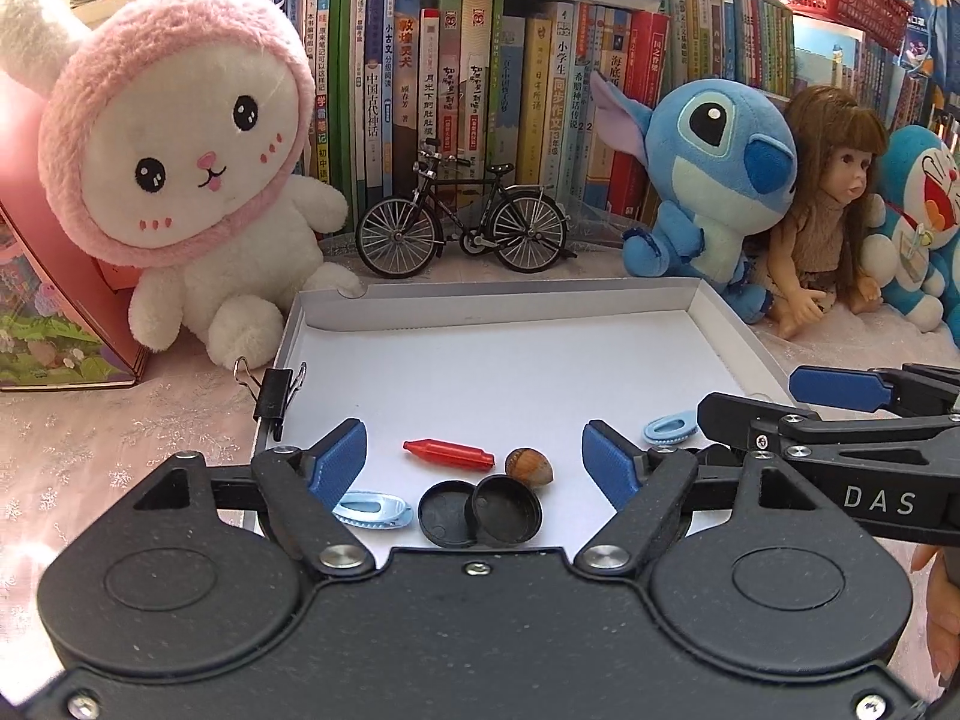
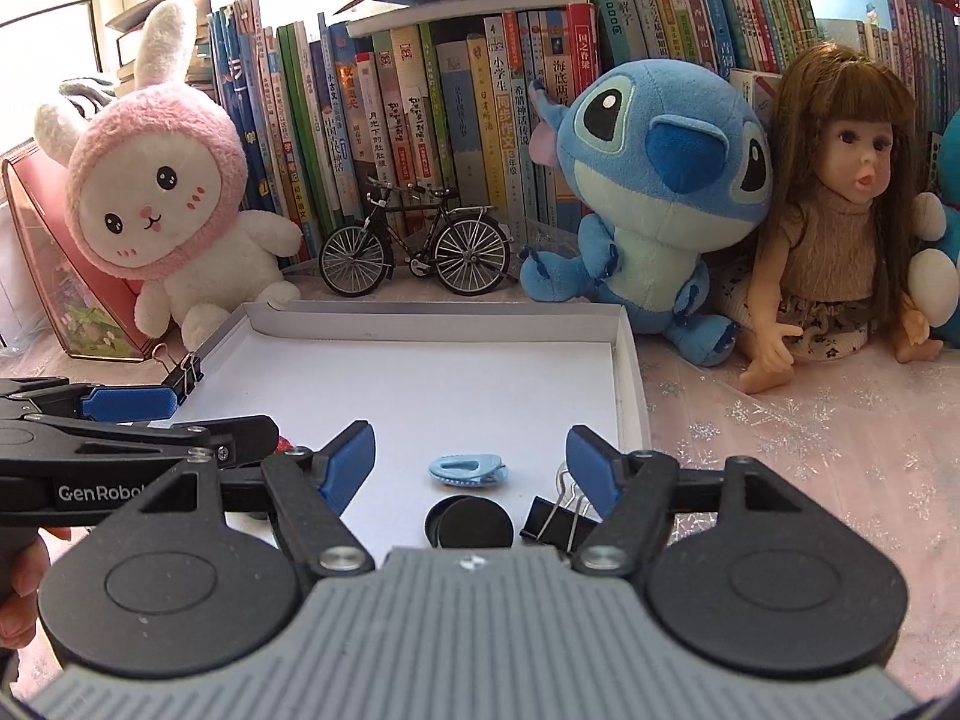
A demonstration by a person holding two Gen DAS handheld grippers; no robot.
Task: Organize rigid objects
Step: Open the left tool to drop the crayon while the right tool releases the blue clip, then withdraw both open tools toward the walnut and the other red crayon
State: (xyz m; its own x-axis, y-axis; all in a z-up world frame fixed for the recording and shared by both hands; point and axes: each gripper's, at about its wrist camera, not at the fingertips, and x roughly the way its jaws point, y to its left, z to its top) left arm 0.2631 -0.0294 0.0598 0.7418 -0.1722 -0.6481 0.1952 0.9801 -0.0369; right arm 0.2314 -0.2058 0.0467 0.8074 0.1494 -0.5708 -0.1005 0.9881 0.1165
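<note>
Both the left gripper (image 1: 474,468) and the right gripper (image 2: 471,459) are held wide open, empty; a red tube (image 1: 449,455) is seen between the left fingers.

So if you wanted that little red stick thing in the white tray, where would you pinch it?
Probably across its thick middle. The red stick lies flat and almost crosswise in the white tray, with narrower ends. The open left hand-held gripper could come down from above with one finger on the near long side and one on the far side. The acorn sits close to its right end, so stay central.

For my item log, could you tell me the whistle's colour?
The whistle is red, clearest in the left wrist view.
</note>
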